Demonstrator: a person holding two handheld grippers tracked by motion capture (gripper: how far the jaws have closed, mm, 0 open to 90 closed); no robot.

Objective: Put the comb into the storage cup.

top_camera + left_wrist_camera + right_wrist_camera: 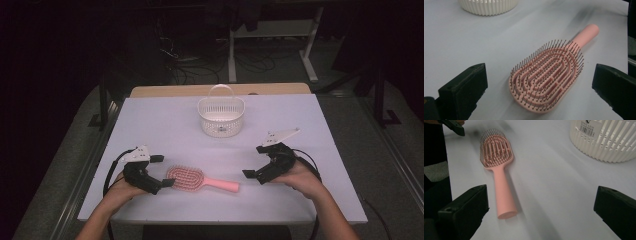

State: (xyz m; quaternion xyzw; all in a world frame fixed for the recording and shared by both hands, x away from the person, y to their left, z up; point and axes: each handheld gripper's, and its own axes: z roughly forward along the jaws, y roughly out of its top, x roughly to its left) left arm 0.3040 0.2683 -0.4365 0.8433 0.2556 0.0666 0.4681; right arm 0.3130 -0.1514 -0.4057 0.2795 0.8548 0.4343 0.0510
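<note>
While the left gripper (159, 172) hovers low at the near left of the white table (150, 125), its jaws stand wide apart with nothing between them, just beside the bristled head of the pink hairbrush (200, 179). In the left gripper view, the hairbrush (549, 77) lies bristles up on the table between the two black jaws, untouched, its handle pointing away. Farther back, near the middle of the table's far edge, stands a white slatted basket (221, 116) with its thin handle raised upright; its inside looks bare apart from a small dark speck at the bottom that I cannot make out. Right of the brush handle's end, the right gripper (257, 162) also hangs just above the table, jaws spread wide and holding nothing, with the handle (504, 195) lying near one jaw in the right gripper view.
</note>
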